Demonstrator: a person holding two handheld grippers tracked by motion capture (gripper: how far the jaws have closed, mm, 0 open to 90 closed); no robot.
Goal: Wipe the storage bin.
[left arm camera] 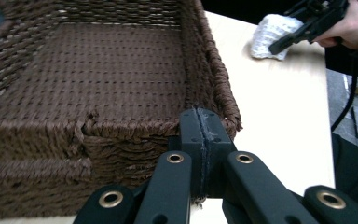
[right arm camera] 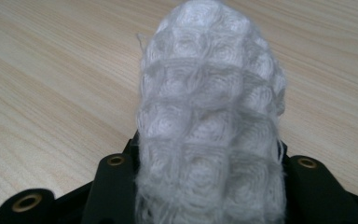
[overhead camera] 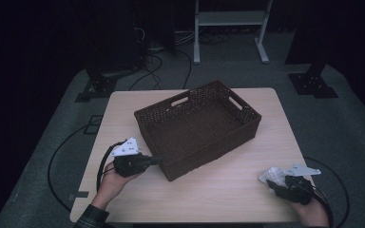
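The left gripper (left arm camera: 200, 140) has its fingers pressed together with nothing between them, the tips right at the near corner of the brown woven basket (overhead camera: 197, 126); that looks like a nudge or a brace to keep the basket square on the worktop (overhead camera: 228, 190). Over at the near right corner, the right gripper (overhead camera: 278, 183) pinches a white knitted cloth (right arm camera: 209, 121), bunched between its fingers and low over the wood, well apart from the basket. The basket's inside is bare, seemingly ready for the cloth.
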